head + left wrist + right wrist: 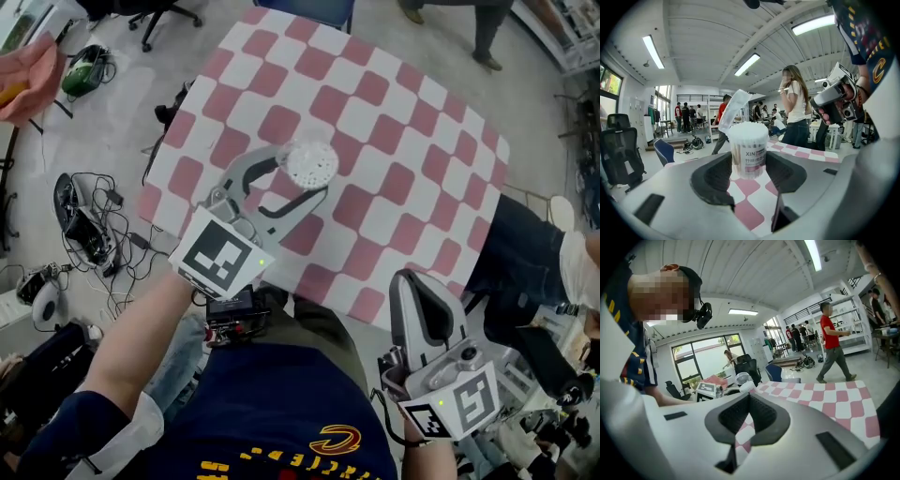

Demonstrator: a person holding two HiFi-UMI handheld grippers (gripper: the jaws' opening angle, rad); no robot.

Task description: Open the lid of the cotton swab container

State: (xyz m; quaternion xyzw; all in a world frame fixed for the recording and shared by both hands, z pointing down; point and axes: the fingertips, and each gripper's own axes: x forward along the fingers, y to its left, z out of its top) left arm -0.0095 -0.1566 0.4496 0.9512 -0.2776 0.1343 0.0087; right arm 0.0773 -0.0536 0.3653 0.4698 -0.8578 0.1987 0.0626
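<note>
Head view: found the cotton swab container (311, 164) over the middle of the checked table (403, 141), clamped round its body by the left gripper (302, 178). Saw the right gripper (414, 281) off the table's near edge.

Left gripper view: noted the lid (733, 110) tipped up and the swabs bare. Judged the container light, thin and slick, easily squashed. Best held low on the body, with the lid taken by its free rim.

Right gripper view: saw the jaws pressed together on nothing, and people and chairs beyond the table.

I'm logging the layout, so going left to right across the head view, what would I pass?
A tangle of cables on the floor → cotton swab container → right claw.
</note>
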